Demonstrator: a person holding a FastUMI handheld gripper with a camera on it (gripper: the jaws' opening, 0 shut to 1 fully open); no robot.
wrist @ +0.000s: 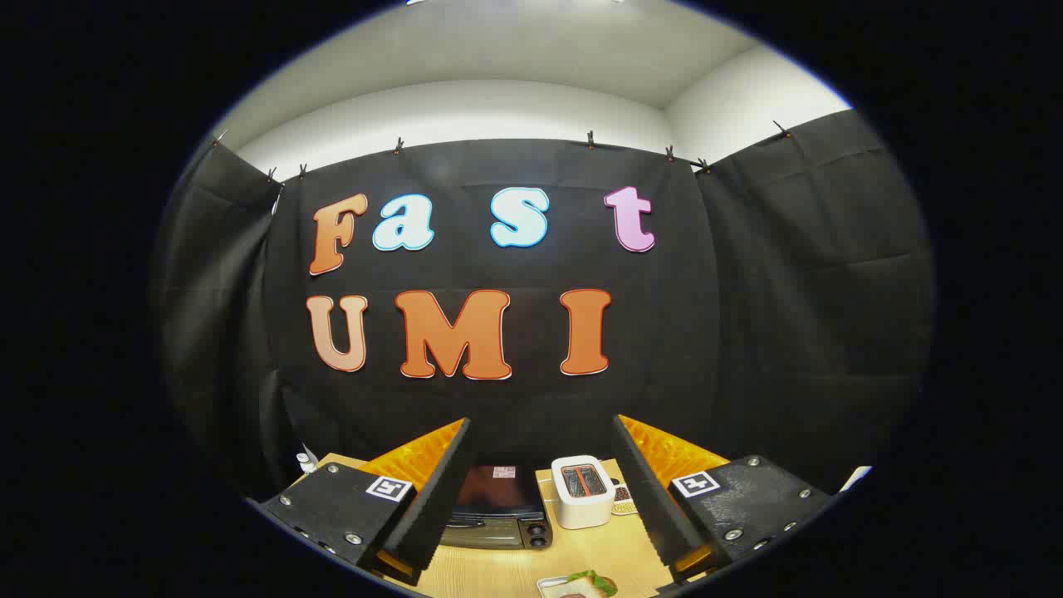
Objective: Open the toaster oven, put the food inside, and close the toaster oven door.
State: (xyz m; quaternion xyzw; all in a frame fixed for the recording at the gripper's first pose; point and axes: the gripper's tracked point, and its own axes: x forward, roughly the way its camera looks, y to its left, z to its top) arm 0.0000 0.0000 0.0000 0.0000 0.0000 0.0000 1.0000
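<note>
**Inspector:** Nearest item first.

**Assistant:** The gripper (544,490). Its two fingers (436,490) are spread wide apart, raised above the table (598,552). They hold nothing and touch nothing.

**Inspector:** Location of the toaster oven?

**Assistant:** The toaster oven (498,511) stands on the table beyond the fingers, partly hidden behind the left one. Door shut, two knobs on its right side.

**Inspector:** The food?

**Assistant:** A sandwich (591,584) with green leaf showing lies on a small tray (548,586), low between the fingers, nearer than the oven and well apart from it.

**Inspector:** Other items?

**Assistant:** A white toaster (583,490) stands just right of the oven, between the fingers. A small patterned object (623,501) sits beside it, against the right finger's edge; too small to identify. A little white bottle (306,462) stands at the table's far left corner.
</note>
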